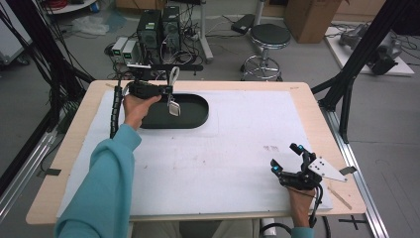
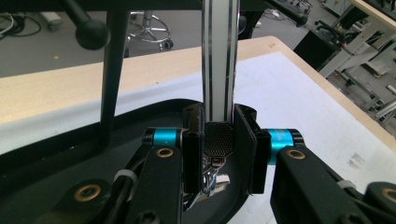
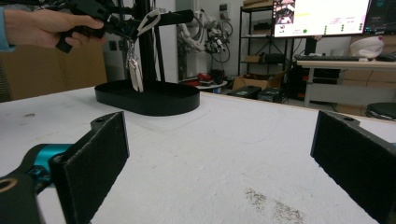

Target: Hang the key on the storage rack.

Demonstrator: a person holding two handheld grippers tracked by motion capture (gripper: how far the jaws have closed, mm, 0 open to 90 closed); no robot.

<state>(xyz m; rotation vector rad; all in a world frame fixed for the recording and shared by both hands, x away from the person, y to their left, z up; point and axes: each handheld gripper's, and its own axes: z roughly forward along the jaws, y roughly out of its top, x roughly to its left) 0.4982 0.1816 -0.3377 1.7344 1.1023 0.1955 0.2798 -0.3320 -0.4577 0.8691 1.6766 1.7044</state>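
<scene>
Resting near you on the white mat (image 1: 223, 163), your right gripper (image 1: 288, 159) gapes empty, while farther off your left gripper (image 2: 218, 140) clamps a white strap (image 1: 174, 75) above the black tray (image 1: 195, 111), stool (image 1: 269, 35) beyond.

In the left gripper view the white strap (image 2: 219, 56) runs out of the top edge, and its lower end is hidden between the fingers (image 2: 192, 154). The small metal piece (image 1: 174, 108) hanging over the black tray (image 1: 195, 115) is too small to identify.
</scene>
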